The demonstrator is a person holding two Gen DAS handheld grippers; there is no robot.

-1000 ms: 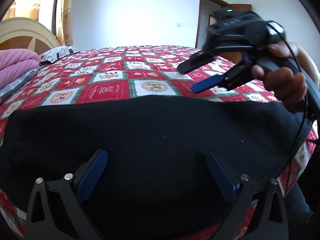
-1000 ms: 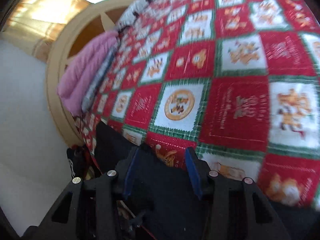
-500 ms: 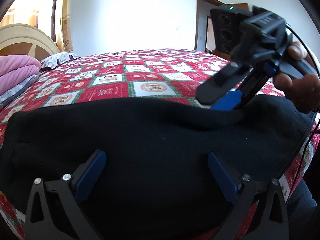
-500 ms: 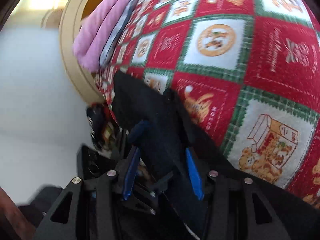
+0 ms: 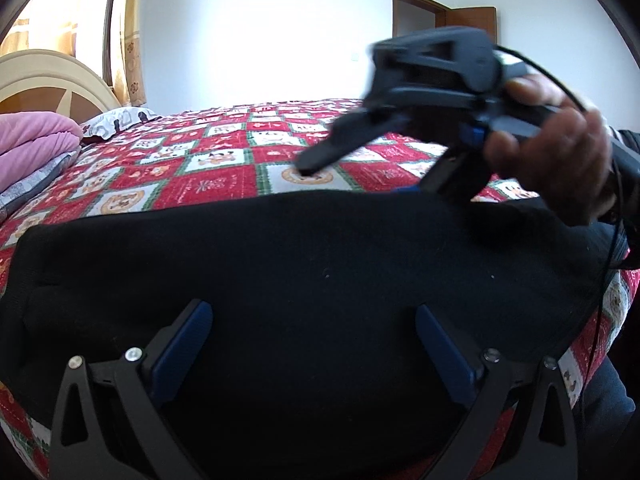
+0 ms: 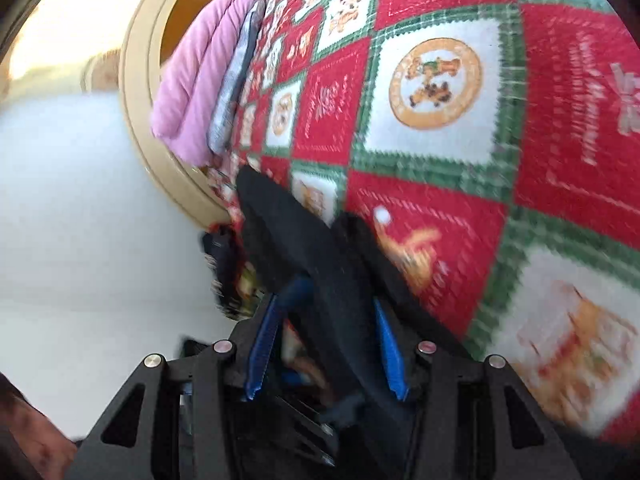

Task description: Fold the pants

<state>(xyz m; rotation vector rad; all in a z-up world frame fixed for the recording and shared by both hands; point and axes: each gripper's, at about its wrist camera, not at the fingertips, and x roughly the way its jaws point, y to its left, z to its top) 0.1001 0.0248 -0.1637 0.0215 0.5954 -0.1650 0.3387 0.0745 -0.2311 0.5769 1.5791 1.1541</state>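
**A:** The right claw (image 5: 360,180) sits at the far edge of the black pants (image 5: 304,280), fingers partly apart. In its own view a raised ridge of the dark cloth runs up between the two blue pads (image 6: 262,344), but I can't tell whether they press on it.

**B:** And the left claw (image 5: 312,340)?

**A:** Wide apart, gripping nothing. It hovers low over the near side of the pants, cloth spread beneath and ahead of it.

**B:** So where does the garment lie?

**A:** Flat across the near part of the bed (image 5: 224,184), on the red patchwork quilt. Its long axis runs side to side in the left view, one end toward the pink bedding (image 5: 32,140) and headboard, the other under the person's right hand (image 5: 560,160).

**B:** Which one is nearer the edge that matters?

**A:** The right, I'd judge. It's already on the far hem, and the fold would likely bring that edge toward the left claw, across the short axis.

**B:** Risk?

**A:** A thin pinch could slip; the view is blurred.
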